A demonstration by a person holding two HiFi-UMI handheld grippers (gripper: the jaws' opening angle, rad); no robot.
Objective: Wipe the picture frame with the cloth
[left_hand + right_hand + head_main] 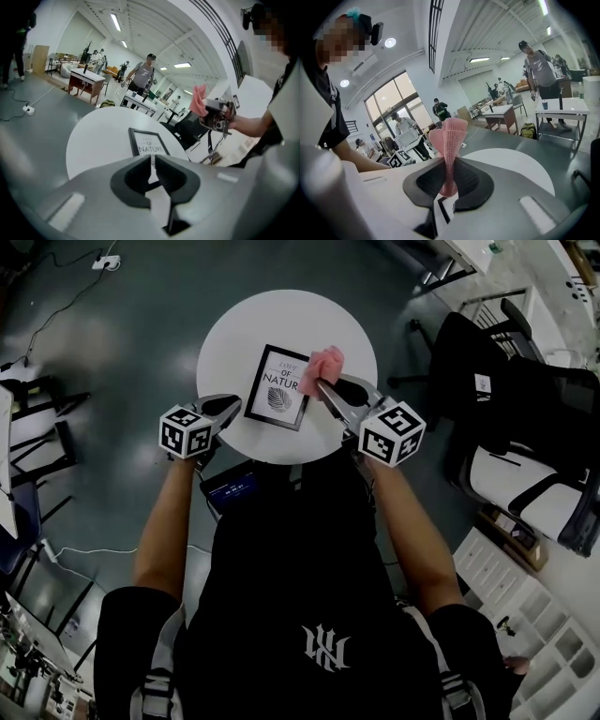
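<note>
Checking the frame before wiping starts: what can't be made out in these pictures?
Picture frame top right corner: head view, covered by the cloth in the right tongs.
Frame's lower edge: left gripper view, behind the left tongs.
Frame's smallest print: too small, both views.
Right gripper view: frame out of shot.

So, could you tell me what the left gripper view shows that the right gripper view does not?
Only the left gripper view shows the picture frame lying flat on the round white table, and the left gripper with its fingers closed together and nothing between them. Only the right gripper view shows, close up, the right gripper with its fingers pinching the pink cloth, which stands up out of them. Both views show the table and the cloth.
</note>
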